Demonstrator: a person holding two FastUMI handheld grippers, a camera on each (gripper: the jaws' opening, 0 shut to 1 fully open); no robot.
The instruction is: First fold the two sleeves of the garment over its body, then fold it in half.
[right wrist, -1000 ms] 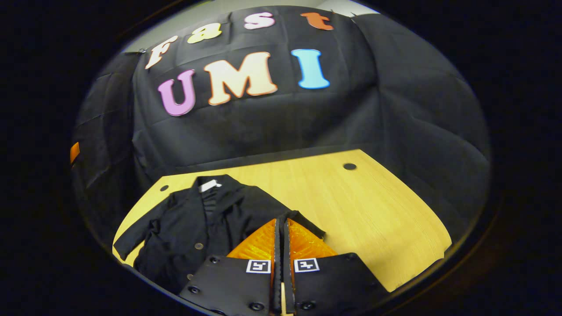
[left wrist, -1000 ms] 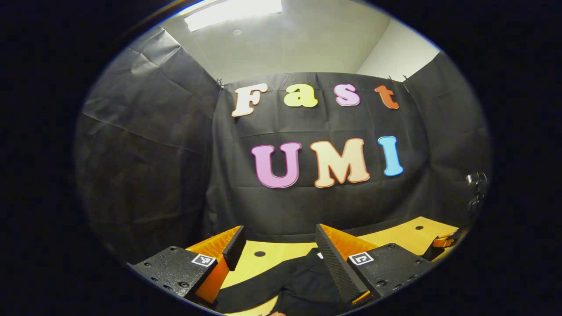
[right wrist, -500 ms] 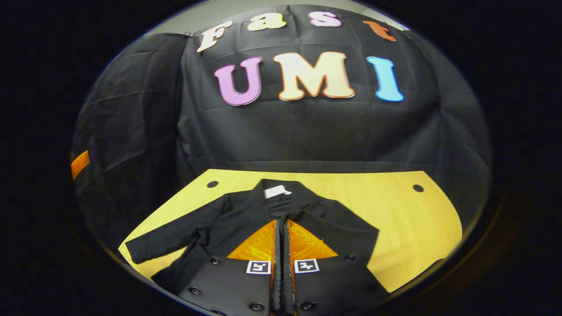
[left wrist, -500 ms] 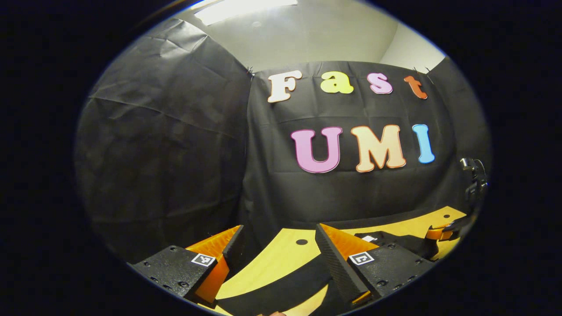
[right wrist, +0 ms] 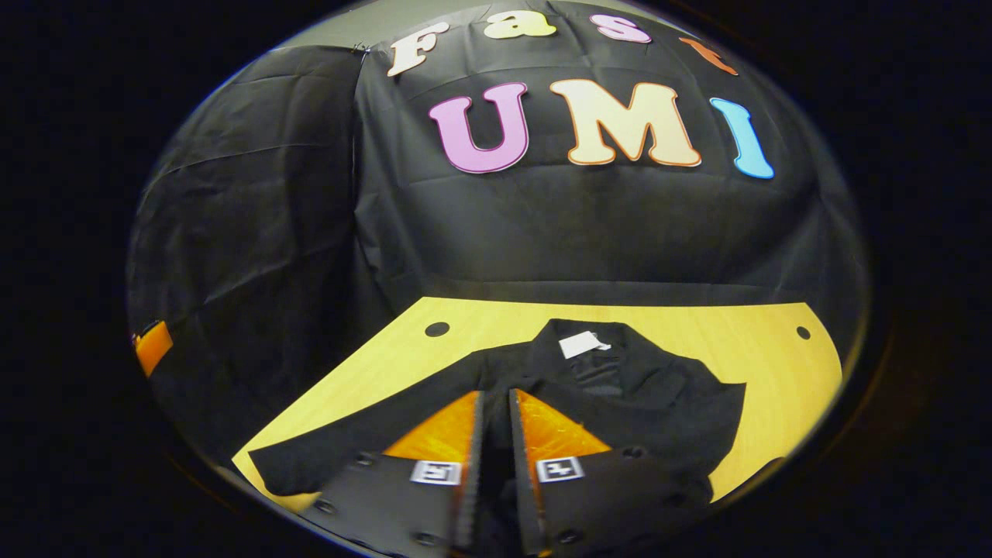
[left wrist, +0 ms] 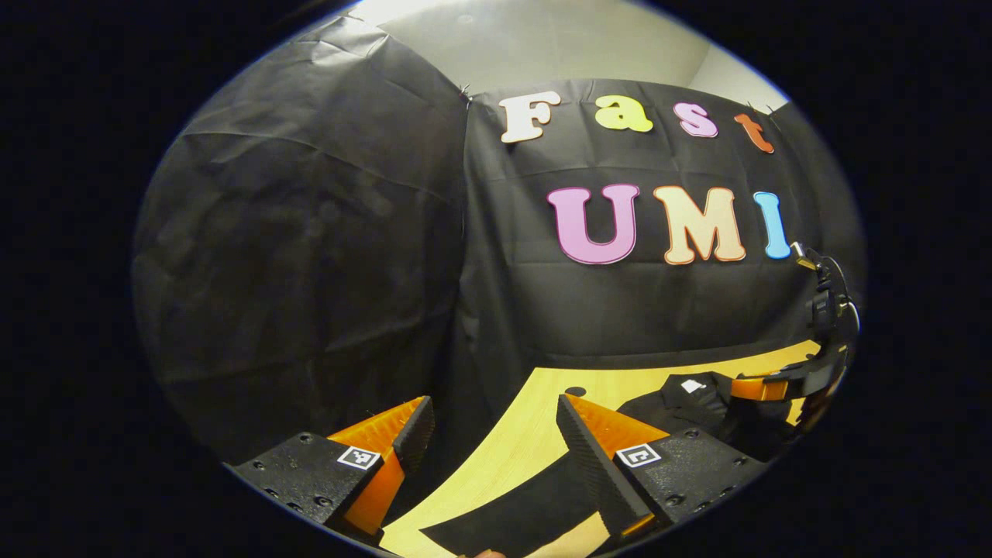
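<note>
Garment (right wrist: 620, 403) is lying on the yellow desk (right wrist: 744, 349) with its collar and white tag (right wrist: 583, 343) toward the booth wall and its hem toward the camera, so its long axis is running from near to far. In the right tool view one sleeve (right wrist: 364, 446) is stretching out to the left across the desk, while the other side is already lying folded in over the body.

Compared with a second ago, the right tool (right wrist: 493, 465) is sitting more squarely over the garment's middle, and its fingers, then pressed together, are now standing a narrow gap apart; dark cloth is showing in that gap, but whether they are gripping it I cannot tell. The left tool view is swinging leftward: the garment was lying between the left tool's fingers a second ago, and now only the outstretched sleeve (left wrist: 511, 515) is crossing beneath them.

The left tool (left wrist: 496, 449) is standing wide open above that sleeve, holding nothing. Its view is also catching the right tool (left wrist: 783, 385) far off at the right edge, hovering over the collar and tag (left wrist: 692, 385). The right tool view is giving the full spread of the garment, and a small piece of the left tool (right wrist: 152, 346) at its left edge.
</note>
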